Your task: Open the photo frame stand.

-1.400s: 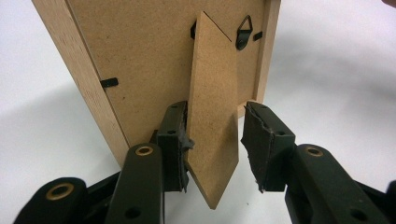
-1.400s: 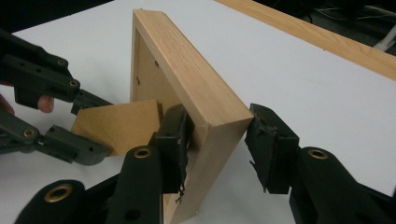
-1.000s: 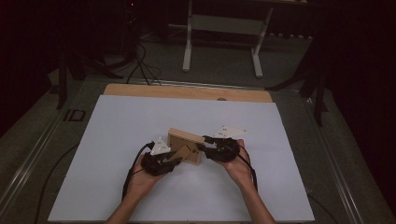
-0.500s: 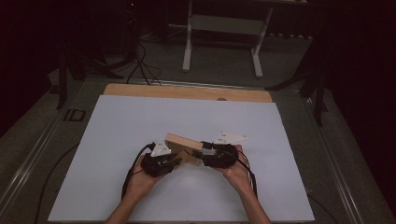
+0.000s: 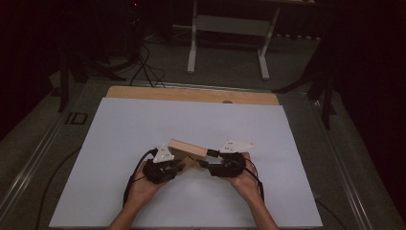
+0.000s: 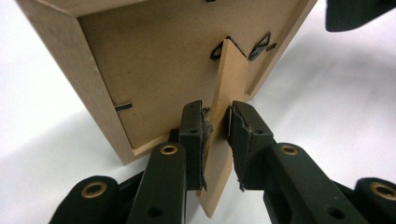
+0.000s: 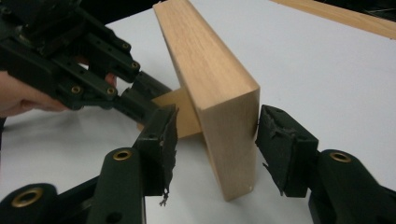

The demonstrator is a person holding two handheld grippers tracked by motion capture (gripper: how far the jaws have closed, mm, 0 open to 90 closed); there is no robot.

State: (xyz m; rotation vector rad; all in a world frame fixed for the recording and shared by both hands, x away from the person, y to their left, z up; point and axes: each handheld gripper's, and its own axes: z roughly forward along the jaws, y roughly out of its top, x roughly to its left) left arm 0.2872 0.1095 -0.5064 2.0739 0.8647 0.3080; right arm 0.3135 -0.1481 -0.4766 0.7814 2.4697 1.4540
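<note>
We pinch the thin, fragile stand [image 6: 223,126] with the left gripper [image 6: 215,133]; the right gripper [image 7: 215,140] has just opened around the stiff frame [image 7: 210,88].

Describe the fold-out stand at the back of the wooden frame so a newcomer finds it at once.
On the white table, between both hands, stands a wooden picture frame. From its brown backboard a narrow fibreboard strut swings out, pinched by the left tongs; it alone juts edge-on.

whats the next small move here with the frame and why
Probably draw the right hand-held gripper back off the wooden picture frame. Its jaws have just been opening and stand apart from the frame's edge, while the left hand-held gripper clamps the fold-out stand, so the frame looks ready to rest on the white table.
</note>
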